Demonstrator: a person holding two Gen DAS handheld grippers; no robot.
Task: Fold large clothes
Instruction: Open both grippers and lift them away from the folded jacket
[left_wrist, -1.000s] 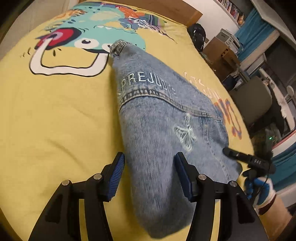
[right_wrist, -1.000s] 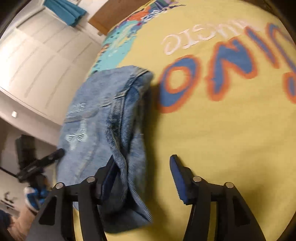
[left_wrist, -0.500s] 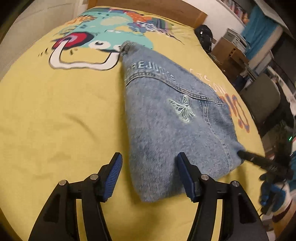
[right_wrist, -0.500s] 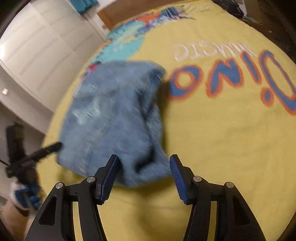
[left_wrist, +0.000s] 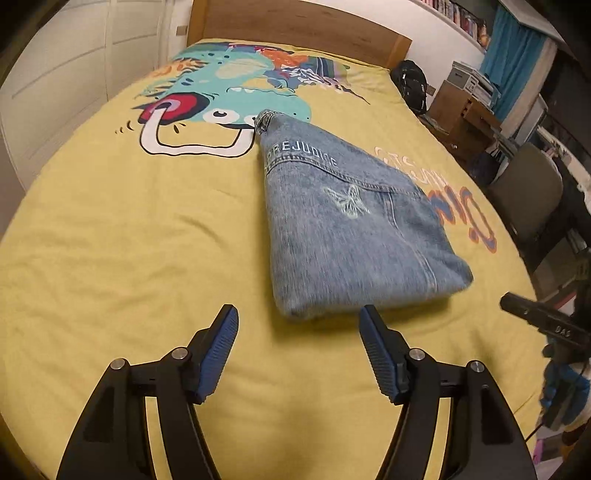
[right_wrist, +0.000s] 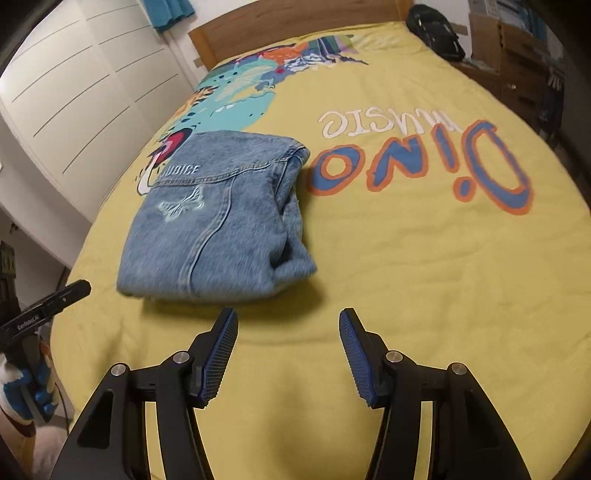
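Observation:
A folded pair of light blue jeans (left_wrist: 351, 229) with a butterfly patch and the word PREJUDICE lies flat on the yellow bedspread (left_wrist: 129, 240). It also shows in the right wrist view (right_wrist: 221, 225). My left gripper (left_wrist: 299, 325) is open and empty, held above the bed just short of the jeans' near edge. My right gripper (right_wrist: 288, 325) is open and empty, just short of the jeans' near right corner. The right gripper also shows at the right edge of the left wrist view (left_wrist: 546, 325); the left gripper shows at the left edge of the right wrist view (right_wrist: 44, 302).
The bedspread carries a dinosaur print (left_wrist: 229, 92) and the words "Dino Music" (right_wrist: 424, 162). A wooden headboard (left_wrist: 295, 26) and white wardrobe doors (right_wrist: 74, 92) stand beyond. A black bag (left_wrist: 410, 85), boxes and a grey chair (left_wrist: 528, 192) stand beside the bed on the right.
Both grippers have pulled back from the jeans toward the near edge of the bed. The jeans, which lay between the fingers a second ago, now lie free and folded on the bedspread.

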